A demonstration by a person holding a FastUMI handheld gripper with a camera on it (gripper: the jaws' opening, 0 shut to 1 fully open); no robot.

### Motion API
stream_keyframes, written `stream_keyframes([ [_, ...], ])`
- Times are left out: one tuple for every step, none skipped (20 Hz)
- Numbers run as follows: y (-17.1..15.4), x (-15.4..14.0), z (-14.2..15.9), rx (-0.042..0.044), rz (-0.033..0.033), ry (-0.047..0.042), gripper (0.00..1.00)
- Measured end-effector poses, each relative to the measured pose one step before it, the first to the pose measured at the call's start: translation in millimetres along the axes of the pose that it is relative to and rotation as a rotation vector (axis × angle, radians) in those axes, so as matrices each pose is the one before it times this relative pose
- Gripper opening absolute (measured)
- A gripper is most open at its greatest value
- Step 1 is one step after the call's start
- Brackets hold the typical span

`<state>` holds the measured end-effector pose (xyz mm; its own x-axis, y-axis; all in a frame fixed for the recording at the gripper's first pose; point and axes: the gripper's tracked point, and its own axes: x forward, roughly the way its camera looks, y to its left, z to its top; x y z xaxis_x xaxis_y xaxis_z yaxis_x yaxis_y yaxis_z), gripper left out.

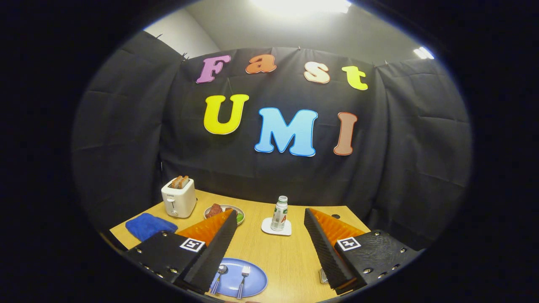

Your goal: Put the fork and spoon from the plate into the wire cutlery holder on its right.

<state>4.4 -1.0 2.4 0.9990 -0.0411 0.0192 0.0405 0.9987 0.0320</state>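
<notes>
A blue plate (252, 281) lies on the wooden table, low between my two fingers and closer to the left one. On it rest a spoon (220, 275) and a fork (244, 278), side by side, heads pointing away from me. A sliver of the wire cutlery holder (323, 276) peeks out beside the right finger, mostly hidden by it. My gripper (269, 216) is open, held well above the table, with nothing between its fingers.
A white toaster (179, 197) with toast stands at the back left, a blue cloth (147, 225) in front of it. A bowl of food (225, 211) sits behind the left finger. A small bottle (280, 213) stands on a white coaster (276, 227) mid-table.
</notes>
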Motion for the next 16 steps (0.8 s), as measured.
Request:
stream_keyframes([
  [3.15,1.29,-5.77,-0.00088,0.00996,0.02306,0.98],
  [2.19,1.72,-6.12,0.00030,0.00750,0.02319,0.98],
  [1.68,2.04,-5.56,-0.00118,0.00443,0.02450,0.98],
  [1.00,2.02,-8.08,-0.00280,-0.00017,0.02612,0.98],
  [0.79,1.17,-6.00,0.00048,0.00281,0.02220,0.98],
  [1.82,2.03,-6.49,0.00611,0.00498,0.02196,0.98],
  [1.04,1.64,-5.30,0.00187,0.00480,0.02004,0.98],
  [1.92,3.36,-8.80,-0.00491,0.00355,0.02794,0.98],
  [2.47,2.88,-9.65,-0.01213,0.00419,0.03391,0.98],
  [2.15,3.00,-11.13,-0.01841,0.00500,0.04202,0.98],
  [4.69,3.24,-9.91,-0.01768,0.01103,0.04141,0.98],
  [4.86,4.32,-12.81,-0.01886,0.01039,0.04668,0.98],
  [4.41,4.12,-11.75,-0.01759,0.01365,0.05286,0.98],
  [6.36,5.88,-12.69,-0.01035,0.01383,0.05147,0.98],
  [5.08,4.69,-13.18,-0.01165,0.01781,0.05836,0.98],
  [3.39,4.95,-13.02,-0.00535,0.01216,0.05674,0.98],
])
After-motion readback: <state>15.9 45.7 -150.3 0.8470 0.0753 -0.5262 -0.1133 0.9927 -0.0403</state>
